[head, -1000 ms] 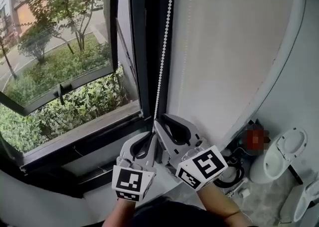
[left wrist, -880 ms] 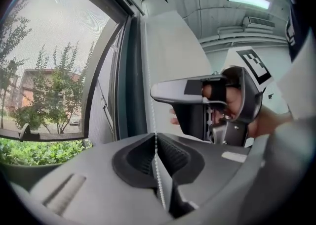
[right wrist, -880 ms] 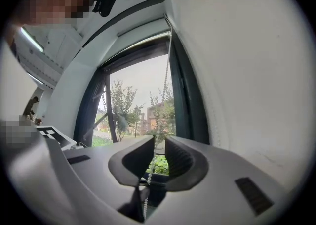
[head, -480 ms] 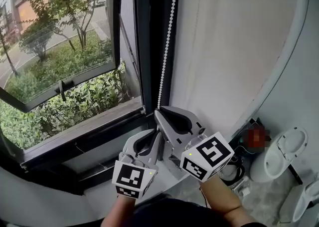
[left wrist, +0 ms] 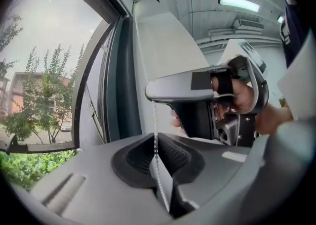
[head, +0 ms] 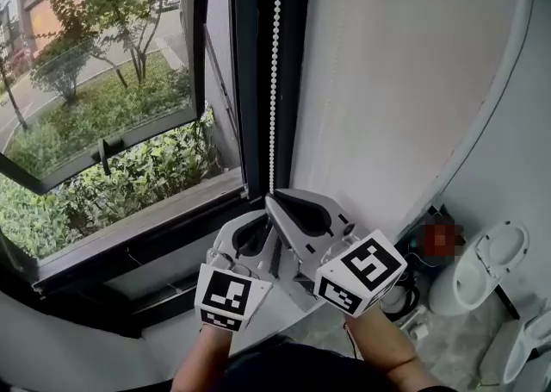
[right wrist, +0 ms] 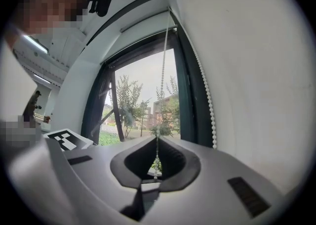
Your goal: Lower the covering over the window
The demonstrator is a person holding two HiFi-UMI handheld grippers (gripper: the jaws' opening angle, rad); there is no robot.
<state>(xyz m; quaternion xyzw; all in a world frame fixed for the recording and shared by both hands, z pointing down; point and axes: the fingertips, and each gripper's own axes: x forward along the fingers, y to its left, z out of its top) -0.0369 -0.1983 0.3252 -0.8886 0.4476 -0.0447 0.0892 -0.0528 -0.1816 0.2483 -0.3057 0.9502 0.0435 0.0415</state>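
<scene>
Bead chain (head: 274, 80) hanging straight down the dark window frame (head: 254, 80), between the open pane (head: 103, 80) and the white wall (head: 405, 80), threaded through both grippers at its lower end. Covering itself out of sight above the top edge, worked only through this loop. Second strand (right wrist: 210, 105) of the loop seen in the right gripper view, close against the wall, untouched.

Right gripper (head: 272, 201) uppermost, fingers drawn narrow and pinching the chain. Left gripper (head: 263, 221) just below, fingers having just been opening, standing a little apart with the chain running loose through the gap, not pressed.

Likely light and limp, with no stiffness at all: follows a pull only along its own length, sags or swings if pushed sideways. Beads hard and smooth, so probably slippery under a weak pinch. Better caught with a bead seated against the ribbed pads than squeezed on the thin cord between beads.

Best taken high, clear of the frame, then drawn straight down, one hand under the other, never letting both go at once. Resistance from the roller probably mild but steady. No jerking: risk of snapping the thin cord or slipping beads through the grip. Worth keeping to one strand throughout, the other presumably for raising.
</scene>
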